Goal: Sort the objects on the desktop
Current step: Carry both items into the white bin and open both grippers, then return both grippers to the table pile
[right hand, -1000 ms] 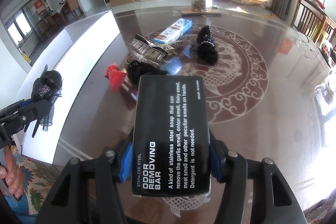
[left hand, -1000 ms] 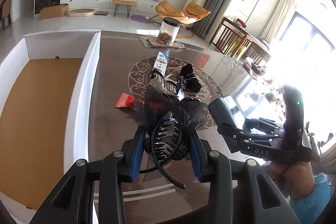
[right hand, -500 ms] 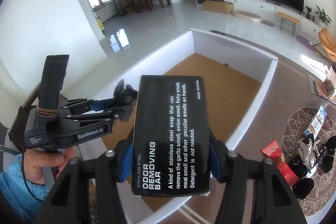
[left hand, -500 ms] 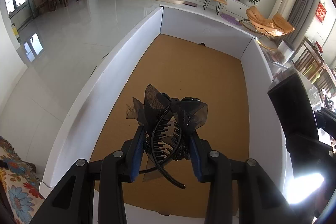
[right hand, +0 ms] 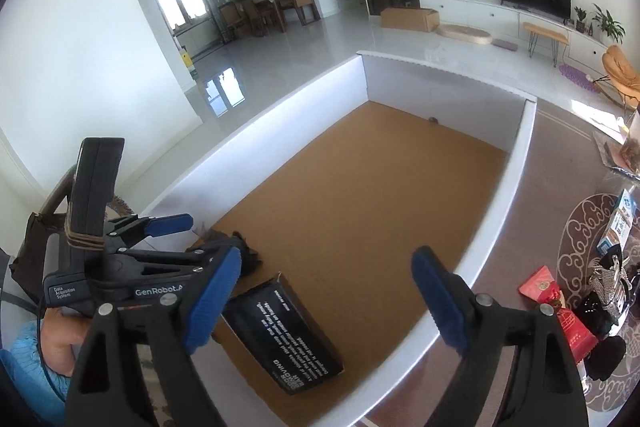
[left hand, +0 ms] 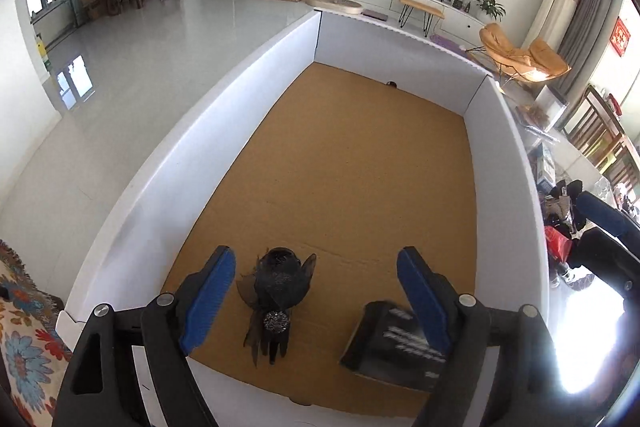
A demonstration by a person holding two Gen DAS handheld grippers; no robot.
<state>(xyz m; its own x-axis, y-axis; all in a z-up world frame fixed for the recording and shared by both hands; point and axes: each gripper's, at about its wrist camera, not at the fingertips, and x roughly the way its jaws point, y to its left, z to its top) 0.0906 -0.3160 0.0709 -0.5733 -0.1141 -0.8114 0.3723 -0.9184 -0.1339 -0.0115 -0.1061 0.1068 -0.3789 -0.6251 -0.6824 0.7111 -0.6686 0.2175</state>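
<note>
A white-walled box [left hand: 256, 75] with a brown cardboard floor lies below both grippers; it also shows in the right wrist view [right hand: 516, 187]. A black lace hair clip [left hand: 278, 291] lies on the box floor near its front edge, partly hidden in the right wrist view [right hand: 248, 255]. A black odor-removing-bar box [right hand: 286, 333] lies on the floor beside it, also seen in the left wrist view [left hand: 390, 347]. My left gripper [left hand: 316, 297] is open and empty above the clip. My right gripper [right hand: 326, 303] is open and empty above the black box.
On the brown table to the right of the box lie a red packet [right hand: 554, 303], black hair items [right hand: 600, 311], a metal clip [right hand: 606, 279] and a blue-white carton [right hand: 618, 223]. A patterned cloth [left hand: 24, 331] lies left of the box.
Both grippers have opened. The hair clip has dropped from the left gripper and the black box from the right gripper onto the box floor.
</note>
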